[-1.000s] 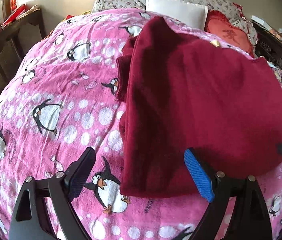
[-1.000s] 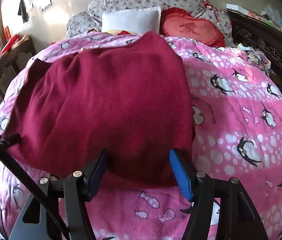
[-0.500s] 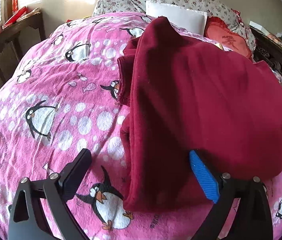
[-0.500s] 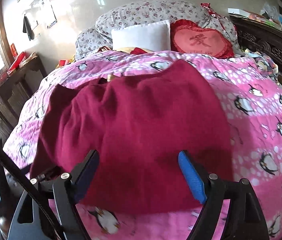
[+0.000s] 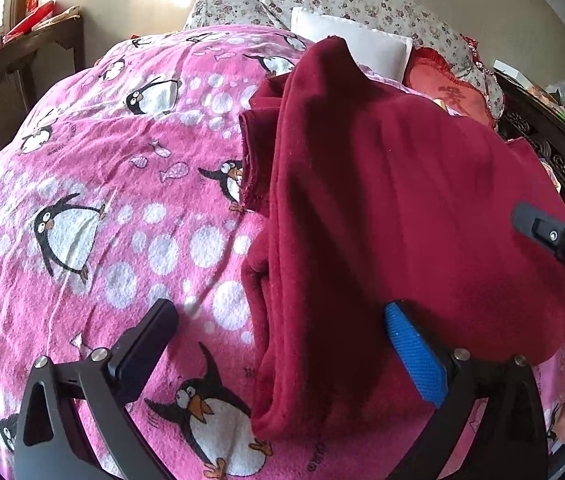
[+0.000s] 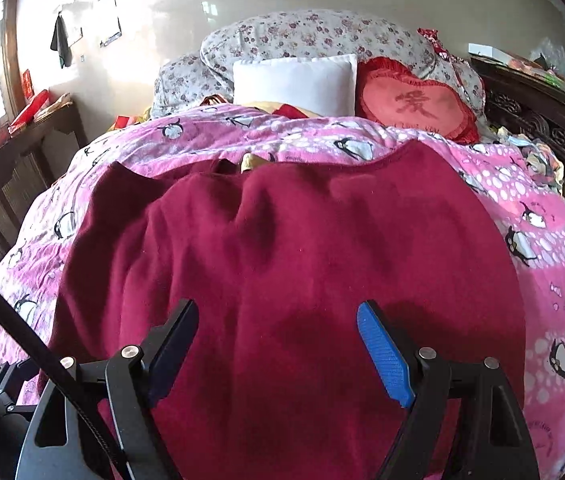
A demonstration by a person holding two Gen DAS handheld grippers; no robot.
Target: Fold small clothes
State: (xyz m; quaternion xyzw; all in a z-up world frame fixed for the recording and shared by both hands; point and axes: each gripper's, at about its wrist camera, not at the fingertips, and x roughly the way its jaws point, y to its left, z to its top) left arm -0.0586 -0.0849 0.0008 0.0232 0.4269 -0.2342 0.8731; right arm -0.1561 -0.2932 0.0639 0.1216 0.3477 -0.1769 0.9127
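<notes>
Lying beneath both open jaws (unheld), maroon garment (image 6: 302, 248).

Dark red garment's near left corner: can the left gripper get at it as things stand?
Probably yes. The left gripper is open, the dark red garment has its corner between the fingers, nothing in between.

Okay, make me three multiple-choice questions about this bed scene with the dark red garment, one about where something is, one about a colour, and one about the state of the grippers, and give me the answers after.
1. Where does the dark red garment lie?
A. On the penguin blanket
B. On the floor
C. Over a chair

2. What colour is the plain rectangular pillow?
A. Blue
B. White
C. Green

3. How does the left hand-held gripper stand?
A. Shut on the garment
B. Shut on the blanket
C. Open

Answers: 1 A, the garment is spread on the pink blanket. 2 B, it shows white beside the red heart cushion. 3 C, its pads stand wide apart over the garment's edge, pressing nothing.
</notes>
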